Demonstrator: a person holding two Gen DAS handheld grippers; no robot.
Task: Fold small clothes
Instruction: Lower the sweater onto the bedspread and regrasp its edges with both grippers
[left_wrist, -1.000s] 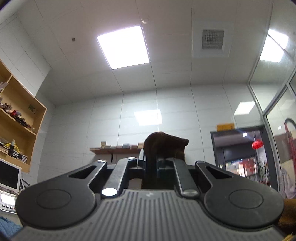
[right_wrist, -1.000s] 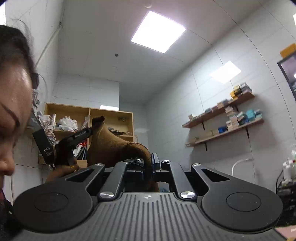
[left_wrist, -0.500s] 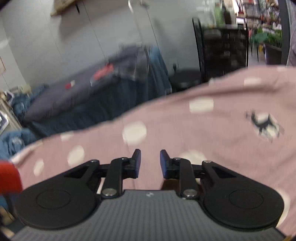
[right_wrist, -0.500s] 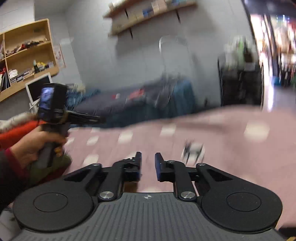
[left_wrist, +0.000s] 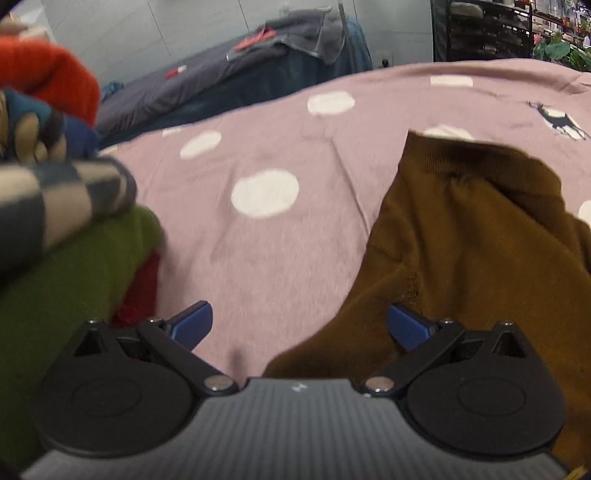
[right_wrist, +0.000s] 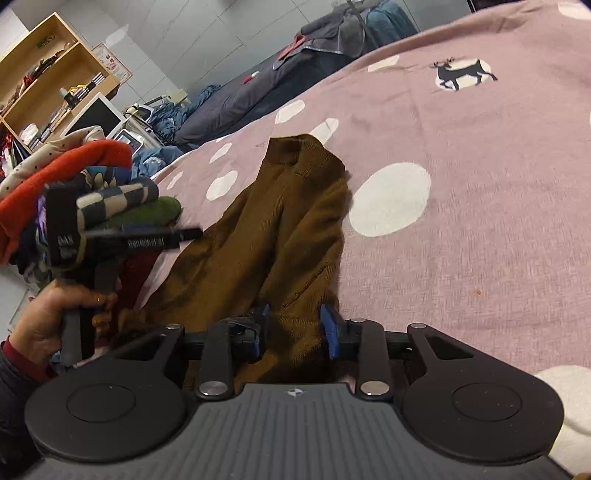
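Brown garment (right_wrist: 280, 236) runs lengthwise away from your right hand-held gripper (right_wrist: 293, 332), whose opening jaws straddle its near end; left hand-held gripper (left_wrist: 299, 326), opening wide, sits beside it.

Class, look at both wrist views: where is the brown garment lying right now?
The brown garment lies crumpled on the pink dotted sheet, right of the clothes pile, its near end between the opening right claw fingers.

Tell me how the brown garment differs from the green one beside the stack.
The brown garment lies loose, rumpled and alone on the pink spotted cover; the green garment sits folded in a pile under a checked piece. Brown shows nearly whole, green only an edge. Both look like plain, soft knits.
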